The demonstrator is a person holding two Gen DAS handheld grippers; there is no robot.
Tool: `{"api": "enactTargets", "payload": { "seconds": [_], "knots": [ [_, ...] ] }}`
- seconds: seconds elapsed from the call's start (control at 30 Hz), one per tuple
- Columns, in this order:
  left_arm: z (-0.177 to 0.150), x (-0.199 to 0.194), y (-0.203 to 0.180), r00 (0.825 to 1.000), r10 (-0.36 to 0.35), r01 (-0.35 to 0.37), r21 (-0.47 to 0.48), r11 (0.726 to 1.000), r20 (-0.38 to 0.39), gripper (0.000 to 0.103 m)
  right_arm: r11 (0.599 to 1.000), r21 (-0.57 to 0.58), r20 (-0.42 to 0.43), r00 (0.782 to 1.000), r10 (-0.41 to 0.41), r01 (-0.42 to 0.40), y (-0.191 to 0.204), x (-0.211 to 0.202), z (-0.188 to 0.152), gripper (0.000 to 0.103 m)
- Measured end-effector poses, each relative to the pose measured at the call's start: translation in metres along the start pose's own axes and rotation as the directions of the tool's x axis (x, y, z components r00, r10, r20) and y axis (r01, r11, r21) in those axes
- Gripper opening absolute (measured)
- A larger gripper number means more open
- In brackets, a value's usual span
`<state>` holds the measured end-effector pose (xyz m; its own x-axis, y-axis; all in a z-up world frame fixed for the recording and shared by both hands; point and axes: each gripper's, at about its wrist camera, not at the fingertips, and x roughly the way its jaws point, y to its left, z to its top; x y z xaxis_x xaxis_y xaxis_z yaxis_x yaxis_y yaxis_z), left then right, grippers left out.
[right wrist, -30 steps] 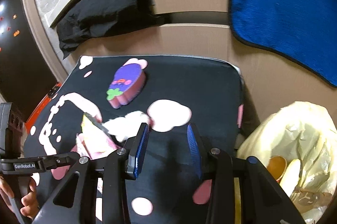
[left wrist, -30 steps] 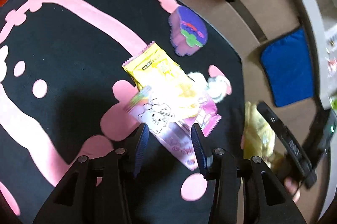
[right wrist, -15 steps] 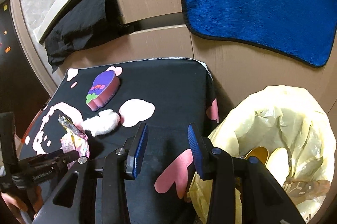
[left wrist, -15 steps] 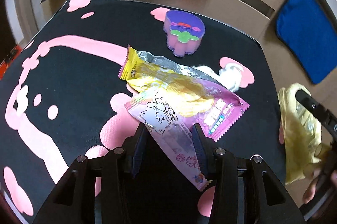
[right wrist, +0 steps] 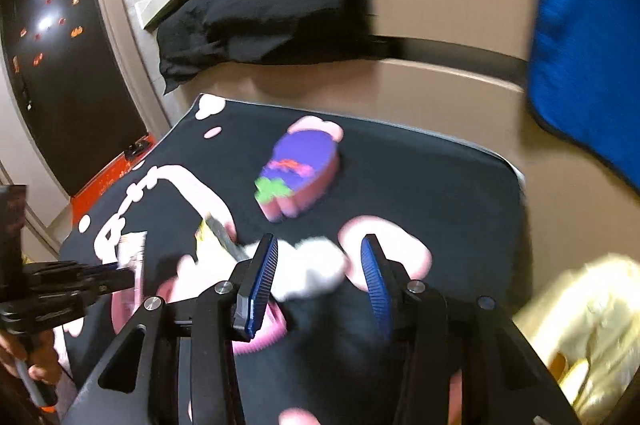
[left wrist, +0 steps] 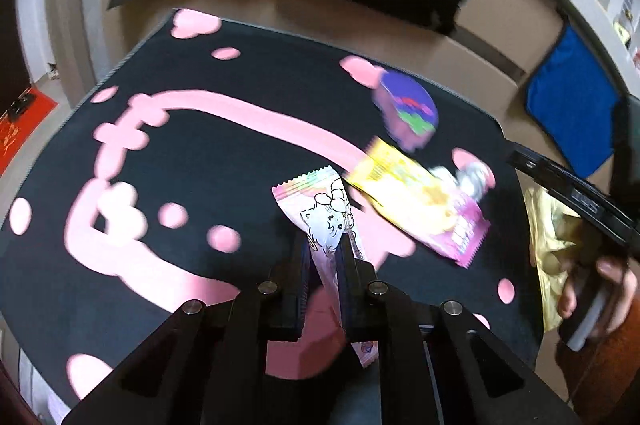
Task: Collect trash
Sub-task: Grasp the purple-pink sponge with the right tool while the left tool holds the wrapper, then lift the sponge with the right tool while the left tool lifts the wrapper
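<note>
- While angling down over the black-and-pink tabletop point(left wrist: 192, 153), the left tongs point(left wrist: 326, 257) are clamping the pink cartoon wrapper point(left wrist: 324, 213), whose upper end is sticking up past the fingertips and whose lower end is trailing out beneath them.
- Just right of that wrapper, the yellow-and-purple wrapper point(left wrist: 420, 205) is lying flat on the tabletop, with a purple-topped sponge point(left wrist: 408, 113) beyond it.
- Further right, the right tongs point(right wrist: 316, 265) are hovering low over the tabletop with jaws spread and gripping nothing.
- Between and just beyond those jaws, a crumpled white tissue point(right wrist: 308, 269) is lying, blurred.
- At the far right, a yellow trash bag point(right wrist: 588, 317) is sitting beside the tabletop's edge.
</note>
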<state>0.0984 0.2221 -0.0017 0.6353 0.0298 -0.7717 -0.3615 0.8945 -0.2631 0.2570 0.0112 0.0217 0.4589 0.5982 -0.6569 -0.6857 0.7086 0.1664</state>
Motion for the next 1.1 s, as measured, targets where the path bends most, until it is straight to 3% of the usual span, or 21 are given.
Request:
{"api": "enactTargets", "payload": {
  "seconds": [0.2,0.4,0.53,0.63,0.73,0.9,0.93,1.1],
  "knots": [
    [0.013,-0.006,0.035,1.0,0.002,-0.002,-0.009,1.0,0.008,0.013,0.989,0.146,0.013,1.0,-0.02,0.017,0.014,0.05,0.037,0.045],
    [0.015,-0.001,0.063,0.999,-0.048,0.048,-0.039,0.998,0.005,0.014,0.953,0.284,-0.064,0.994,-0.088,0.103,0.005,0.103,0.051,0.045],
    [0.014,0.005,0.079,0.998,-0.068,0.068,-0.072,0.995,0.003,0.014,0.924,0.379,-0.097,0.995,-0.015,0.051,-0.007,0.121,0.047,0.055],
    [0.014,0.008,0.09,0.997,-0.082,0.082,-0.095,0.992,0.009,0.014,0.938,0.345,-0.117,0.993,0.001,0.04,0.007,0.133,0.049,0.061],
    [0.012,0.008,0.096,0.995,-0.094,0.095,-0.109,0.989,0.014,0.014,0.969,0.224,-0.156,0.985,-0.067,0.102,0.036,0.147,0.055,0.061],
    [0.009,0.005,0.101,0.994,-0.103,0.105,-0.114,0.988,0.023,0.014,0.978,0.183,-0.132,0.988,-0.079,0.103,0.054,0.15,0.058,0.037],
    [0.008,0.004,0.1,0.994,-0.102,0.105,-0.112,0.988,0.026,0.014,0.981,0.17,-0.112,0.991,-0.076,0.095,0.056,0.145,0.059,0.028],
    [0.01,-0.003,0.09,0.994,-0.094,0.098,-0.091,0.991,0.047,0.014,0.995,0.07,-0.025,0.997,-0.068,0.07,0.07,0.104,0.069,0.028]
  ]
}}
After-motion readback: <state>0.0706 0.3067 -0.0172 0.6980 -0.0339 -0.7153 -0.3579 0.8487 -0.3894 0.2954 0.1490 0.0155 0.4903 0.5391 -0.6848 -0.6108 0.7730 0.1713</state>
